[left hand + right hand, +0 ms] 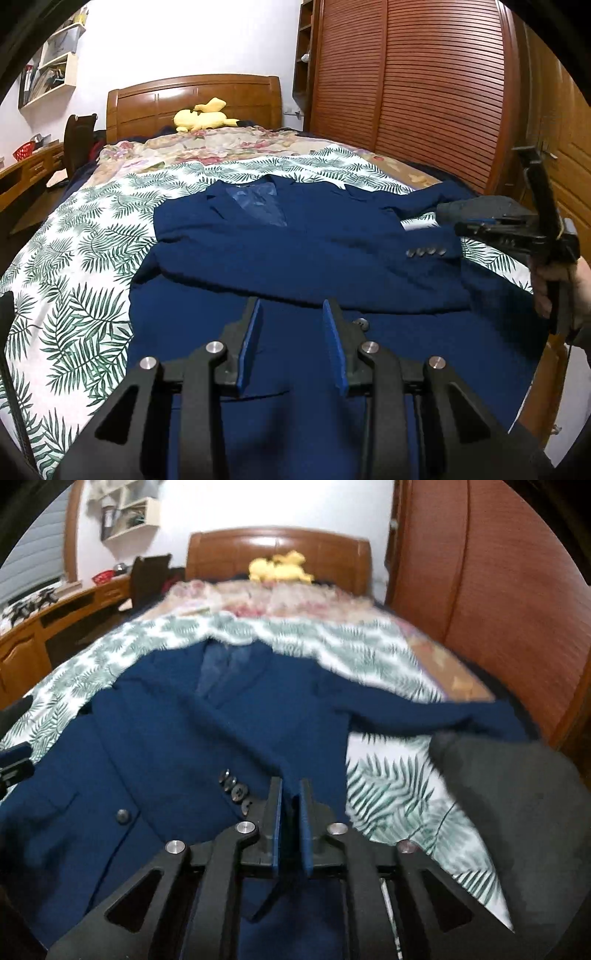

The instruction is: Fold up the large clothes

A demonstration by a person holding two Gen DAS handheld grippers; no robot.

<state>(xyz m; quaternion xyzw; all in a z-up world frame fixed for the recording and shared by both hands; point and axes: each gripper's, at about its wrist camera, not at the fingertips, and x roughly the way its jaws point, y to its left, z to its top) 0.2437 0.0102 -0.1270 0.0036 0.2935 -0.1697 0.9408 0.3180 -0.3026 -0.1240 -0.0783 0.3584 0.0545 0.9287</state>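
A soft, heavy navy jacket [303,258] lies on the bed [74,258]; left gripper [291,314] empty, fingers apart; right gripper [291,786] narrowly parted over its cuff, best grasped there.

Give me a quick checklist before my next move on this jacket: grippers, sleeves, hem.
1. Left gripper empty: ok. The jaws stand apart over the jacket with nothing between them.
2. Right gripper free: ok. There is a narrow gap and no cloth is seen pinched.
3. Near sleeve folded across the front: ok. Its cuff buttons lie on the chest.
4. Far sleeve folded in: not ok. It lies spread out sideways on the sheet.
5. Hem flat: cannot tell. It is hidden below both grippers.
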